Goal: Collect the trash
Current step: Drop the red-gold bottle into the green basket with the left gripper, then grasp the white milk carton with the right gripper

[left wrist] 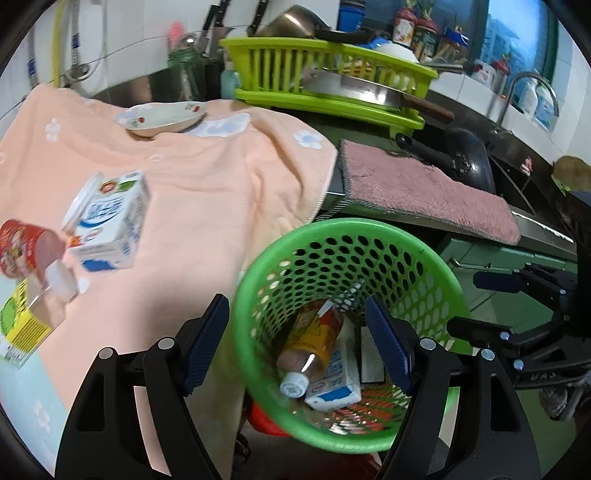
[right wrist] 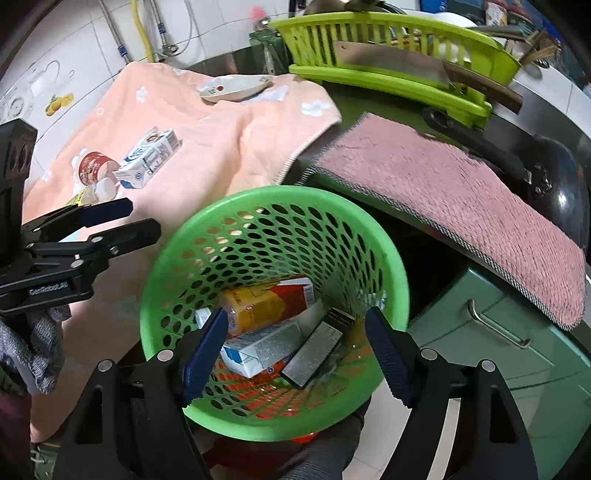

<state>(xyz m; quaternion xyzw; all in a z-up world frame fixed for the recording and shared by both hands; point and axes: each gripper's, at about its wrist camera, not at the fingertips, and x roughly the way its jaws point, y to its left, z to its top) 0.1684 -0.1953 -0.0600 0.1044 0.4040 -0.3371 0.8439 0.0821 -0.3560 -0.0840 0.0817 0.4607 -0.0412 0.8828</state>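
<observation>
White tiled wall (right wrist: 92,48) behind, dark steel counter (right wrist: 373,99), green cabinet drawers (right wrist: 491,354) below, window (left wrist: 517,33) right.

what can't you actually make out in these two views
- Bottom of the green basket: in both wrist views the bottle, cartons and gripper fingers cover it, so any smaller trash is hidden.
- Yellow carton: cut off by the left wrist view's edge; only a sliver shows in the right wrist view.
- Red-labelled bottle: blurred, label unreadable.
- Dish rack contents: top edge crops them.
</observation>
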